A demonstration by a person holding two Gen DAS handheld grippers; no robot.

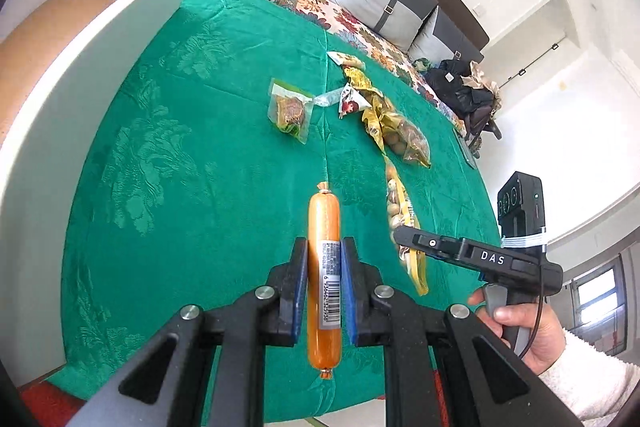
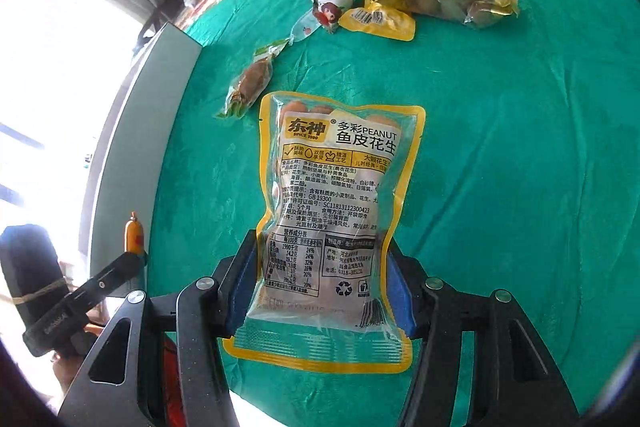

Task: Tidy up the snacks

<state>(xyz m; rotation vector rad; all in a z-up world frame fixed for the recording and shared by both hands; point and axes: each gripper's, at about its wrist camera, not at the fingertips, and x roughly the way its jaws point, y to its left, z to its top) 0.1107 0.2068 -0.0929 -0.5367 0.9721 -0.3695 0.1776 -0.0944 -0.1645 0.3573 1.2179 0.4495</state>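
Orange sausage (image 1: pixel 324 279) sits clamped in the left gripper (image 1: pixel 324 291), lifted above the green cloth (image 1: pixel 200 147); the right gripper (image 2: pixel 320 291) pinches the peanut packet (image 2: pixel 336 219) over that cloth. Both picks look done; next, probably carry each toward the white box (image 1: pixel 80 75) beside the cloth.

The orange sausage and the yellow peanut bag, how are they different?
The orange sausage is a thin round stick with crimped ends; the yellow peanut bag is a wide flat pouch.
The sausage is plain orange with a small barcode label; the bag is see-through with a yellow border and lots of print.
The left hand-held gripper pinches the sausage narrowly; the right hand-held gripper stands wider around the bag.
Both are snacks gripped over the green cloth.
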